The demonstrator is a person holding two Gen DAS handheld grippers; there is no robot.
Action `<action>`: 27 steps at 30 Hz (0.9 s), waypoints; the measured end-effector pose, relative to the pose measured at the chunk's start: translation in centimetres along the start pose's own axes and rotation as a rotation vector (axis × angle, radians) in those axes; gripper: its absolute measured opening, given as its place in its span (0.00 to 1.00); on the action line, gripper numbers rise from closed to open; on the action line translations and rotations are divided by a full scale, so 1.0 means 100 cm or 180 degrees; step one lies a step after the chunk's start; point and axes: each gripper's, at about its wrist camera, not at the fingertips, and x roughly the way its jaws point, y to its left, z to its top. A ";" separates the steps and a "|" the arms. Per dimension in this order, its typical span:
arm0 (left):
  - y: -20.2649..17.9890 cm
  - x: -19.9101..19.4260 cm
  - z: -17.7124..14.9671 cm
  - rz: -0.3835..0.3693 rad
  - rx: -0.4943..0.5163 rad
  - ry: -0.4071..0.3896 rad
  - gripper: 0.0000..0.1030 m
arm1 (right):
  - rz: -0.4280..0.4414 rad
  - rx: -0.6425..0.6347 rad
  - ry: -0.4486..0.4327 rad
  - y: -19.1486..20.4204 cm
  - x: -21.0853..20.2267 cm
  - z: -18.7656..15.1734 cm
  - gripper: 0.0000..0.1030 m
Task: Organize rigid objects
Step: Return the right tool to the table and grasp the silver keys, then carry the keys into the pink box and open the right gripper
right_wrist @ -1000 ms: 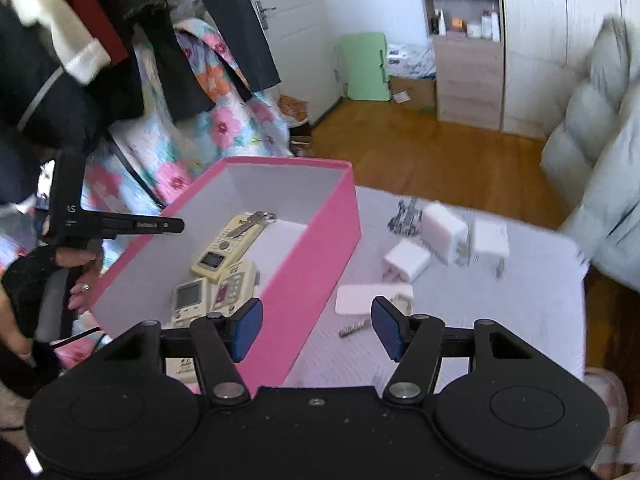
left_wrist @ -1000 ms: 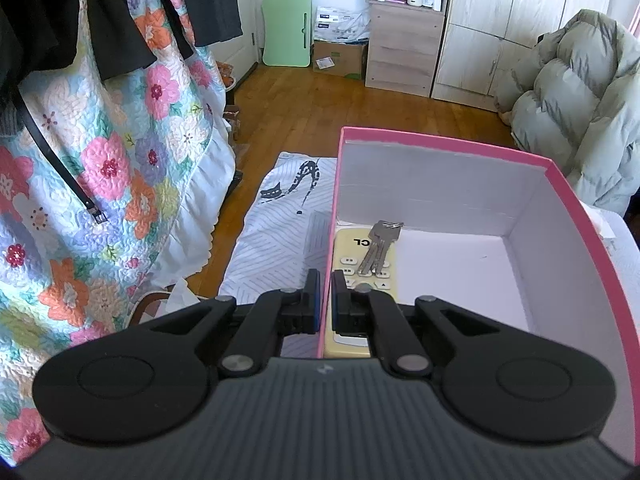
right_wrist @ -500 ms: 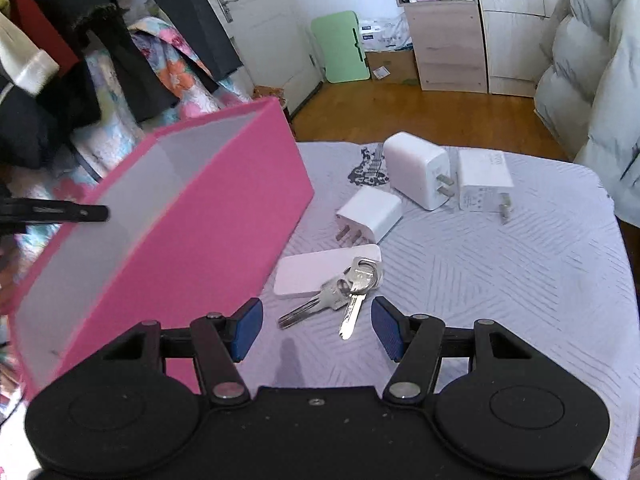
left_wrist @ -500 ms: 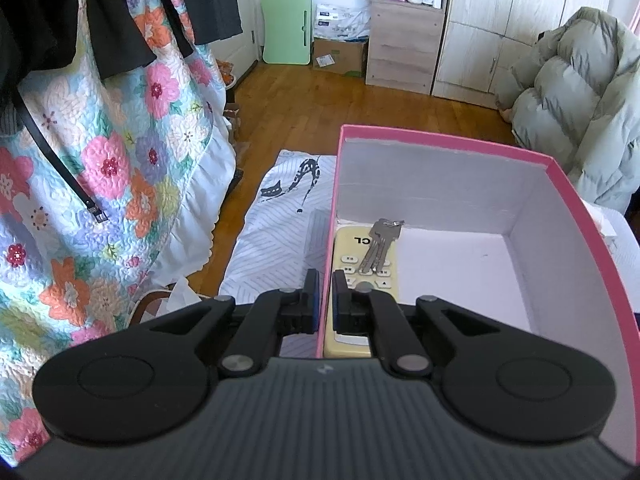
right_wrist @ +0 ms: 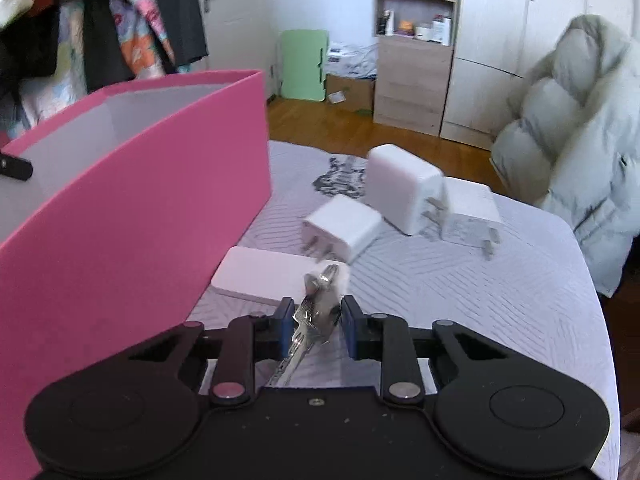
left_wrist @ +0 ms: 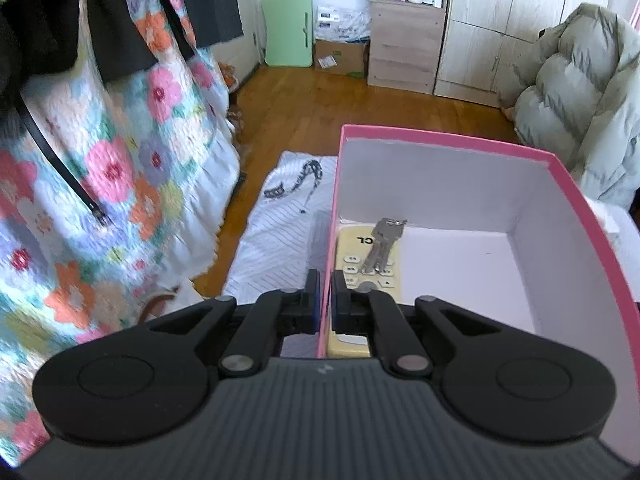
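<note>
My left gripper (left_wrist: 325, 294) was clamped on the near left wall of the pink box (left_wrist: 440, 138), with one finger outside the wall and the other finger inside it. Inside the box, a yellowish remote control (left_wrist: 352, 276) lay along that same wall, and a bunch of keys (left_wrist: 382, 242) rested on top of it; the rest of the white floor of the box which I could see was bare. My right gripper (right_wrist: 314, 322) was low over the grey patterned cloth (right_wrist: 460, 292), just beside the outer pink wall of the box. A second bunch of keys (right_wrist: 316, 312) was between its two blue pads, and the pads were narrowly apart around it; I could not tell if they already pressed on the metal. The top of this bunch lay over the edge of a flat white card-like object (right_wrist: 260, 274). Beyond it, three white chargers were on the cloth: a small one (right_wrist: 344, 226) with its prongs toward me, a large one (right_wrist: 400, 188) behind it, and a third one (right_wrist: 470, 206) just beside the large one, on the right. A pale puffer jacket (right_wrist: 580, 152) hung at the right side.
</note>
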 end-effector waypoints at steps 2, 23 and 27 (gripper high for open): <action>-0.003 0.000 0.001 0.0050 0.0056 -0.0004 0.04 | 0.0095 0.0181 -0.0066 -0.008 -0.008 -0.003 0.28; -0.002 -0.004 -0.001 0.0043 0.0047 -0.0098 0.04 | 0.0926 -0.0092 -0.0952 0.032 -0.140 0.041 0.29; 0.000 -0.011 -0.004 -0.0022 0.0031 -0.0281 0.04 | 0.1265 -0.0184 -0.0787 0.057 -0.145 0.054 0.29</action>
